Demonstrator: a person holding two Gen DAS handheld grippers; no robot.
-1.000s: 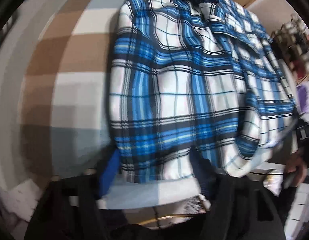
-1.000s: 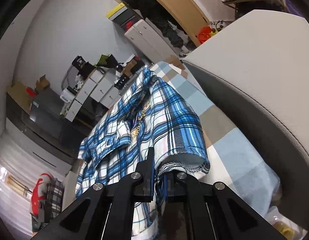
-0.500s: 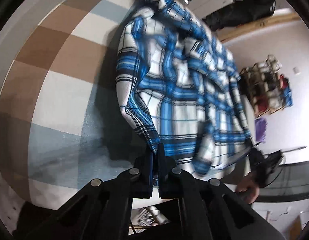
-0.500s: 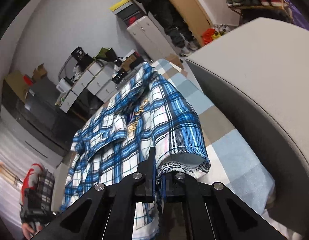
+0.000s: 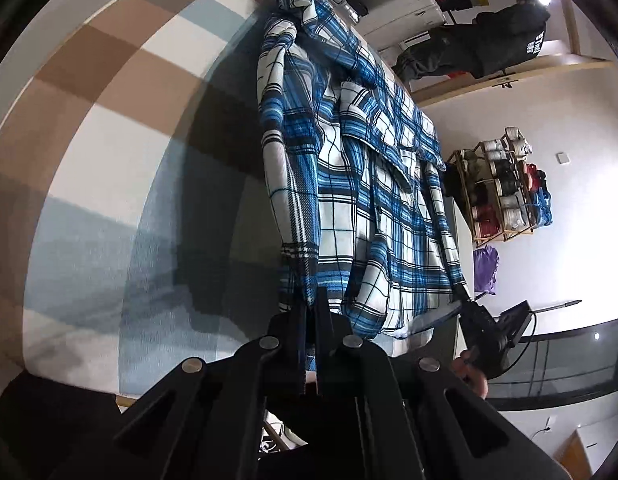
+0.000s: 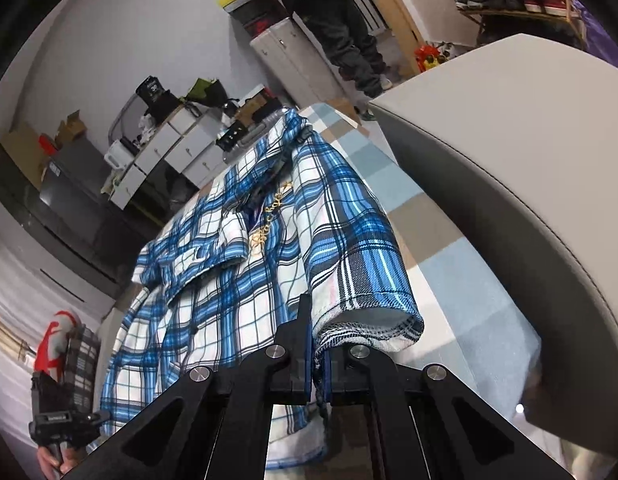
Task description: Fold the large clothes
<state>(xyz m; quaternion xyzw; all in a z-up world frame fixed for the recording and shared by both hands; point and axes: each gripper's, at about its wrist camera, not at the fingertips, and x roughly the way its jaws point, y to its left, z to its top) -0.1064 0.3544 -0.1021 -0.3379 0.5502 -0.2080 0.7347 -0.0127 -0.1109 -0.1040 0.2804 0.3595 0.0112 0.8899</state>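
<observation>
A blue, white and black plaid shirt (image 5: pixel 361 184) lies along a bed with a checked blanket (image 5: pixel 109 128). My left gripper (image 5: pixel 309 312) is shut on the shirt's near hem edge and lifts it off the blanket. In the right wrist view the same plaid shirt (image 6: pixel 245 280) spreads away from me, and my right gripper (image 6: pixel 315 344) is shut on its near edge beside a sleeve cuff (image 6: pixel 369 324). The right gripper (image 5: pixel 489 332) and the hand holding it show at the far corner in the left view; the left gripper (image 6: pixel 61 428) shows low at the left in the right view.
A grey padded headboard (image 6: pixel 529 168) runs along the bed's right side. A person in dark clothes (image 6: pixel 341 28) stands near white cabinets (image 6: pixel 177 152). A shoe rack (image 5: pixel 505 188) stands by the wall past the bed's far edge.
My left gripper went from open around the shirt's hem to shut on it, then rolled and raised the cloth into a hanging fold. The right gripper stayed shut on its edge.
</observation>
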